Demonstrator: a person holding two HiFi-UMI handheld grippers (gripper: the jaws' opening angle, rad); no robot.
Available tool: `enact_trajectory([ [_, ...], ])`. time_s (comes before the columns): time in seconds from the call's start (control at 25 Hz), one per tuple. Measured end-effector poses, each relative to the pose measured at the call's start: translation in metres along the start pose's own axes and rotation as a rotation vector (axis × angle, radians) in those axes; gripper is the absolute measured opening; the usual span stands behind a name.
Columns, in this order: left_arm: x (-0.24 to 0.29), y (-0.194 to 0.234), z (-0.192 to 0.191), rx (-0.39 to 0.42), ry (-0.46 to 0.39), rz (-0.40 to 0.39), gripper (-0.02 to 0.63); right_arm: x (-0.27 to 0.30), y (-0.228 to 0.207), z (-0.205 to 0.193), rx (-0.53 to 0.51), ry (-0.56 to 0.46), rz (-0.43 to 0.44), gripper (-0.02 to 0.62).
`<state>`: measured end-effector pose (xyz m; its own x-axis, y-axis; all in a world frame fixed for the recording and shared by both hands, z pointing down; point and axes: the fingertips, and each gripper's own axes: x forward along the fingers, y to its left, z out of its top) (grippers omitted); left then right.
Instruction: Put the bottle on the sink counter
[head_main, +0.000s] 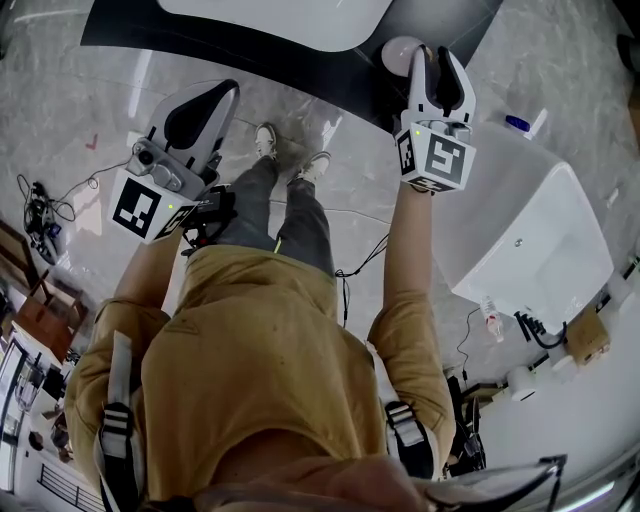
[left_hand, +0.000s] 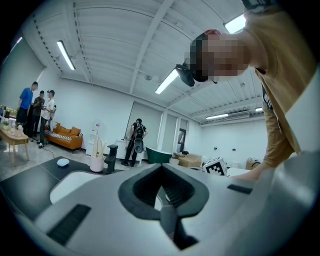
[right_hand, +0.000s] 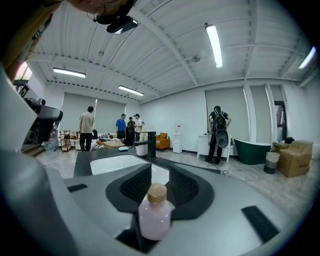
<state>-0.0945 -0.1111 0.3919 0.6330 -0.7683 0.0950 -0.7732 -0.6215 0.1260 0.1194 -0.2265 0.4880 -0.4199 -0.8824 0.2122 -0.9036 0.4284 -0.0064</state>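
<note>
The bottle (right_hand: 156, 215), pale pink with a tan cap, is clasped upright between the fingers of the right gripper (right_hand: 160, 172) and held in the air. The pick-up is therefore judged done, and only the setting-down is left. The dark tabletop (right_hand: 82, 161) with its white basin (right_hand: 117, 162) is seen ahead, at 11 o'clock from the bottle. The left gripper (left_hand: 161, 167) is clenched on nothing. A marble-look floor (head_main: 330, 110) is seen underfoot, in a large, bright room with people standing far off.
</note>
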Motion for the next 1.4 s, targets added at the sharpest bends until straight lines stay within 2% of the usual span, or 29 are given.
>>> enact_trajectory([
  [0.48,-0.017,-0.007,0.019,0.009,-0.035,0.003,0.002,-0.020,-0.008,0.004,0.038,0.023,-0.034,0.017],
  [1.4,-0.043,-0.009,0.058,0.038,-0.110,0.025,0.002,-0.049,-0.027,0.043,0.034,0.019,-0.104,0.006],
])
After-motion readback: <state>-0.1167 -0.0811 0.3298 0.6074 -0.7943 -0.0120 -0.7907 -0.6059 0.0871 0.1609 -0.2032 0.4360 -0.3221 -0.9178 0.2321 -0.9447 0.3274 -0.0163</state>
